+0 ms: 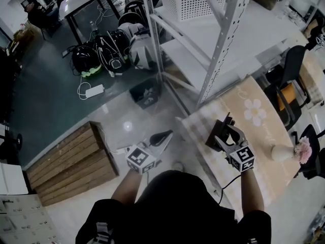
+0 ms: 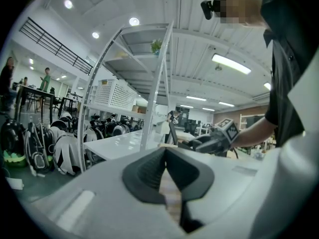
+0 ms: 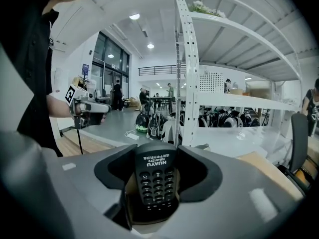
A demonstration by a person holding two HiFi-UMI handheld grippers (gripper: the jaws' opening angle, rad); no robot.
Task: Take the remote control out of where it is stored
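Note:
A black remote control point(image 3: 155, 183) with rows of buttons stands upright between the jaws of my right gripper point(image 3: 157, 176). The jaws are spread wide, a thin gap shows on each side of the remote, and the pads do not press it. In the head view this gripper point(image 1: 226, 125) hangs over the near left part of the tan table point(image 1: 264, 141), above a dark holder point(image 1: 214, 138). My left gripper point(image 1: 163, 137) is held out over the floor, left of the table, its jaws together and empty. The tips meet in its own view point(image 2: 166, 156).
A white metal shelving rack point(image 1: 203, 60) rises just behind the table, with a white basket point(image 1: 193, 1) on top. A vase of pink flowers point(image 1: 299, 150) stands at the table's right end. Wooden crates point(image 1: 71, 161) sit on the floor to the left, dark machines point(image 1: 111, 52) farther back.

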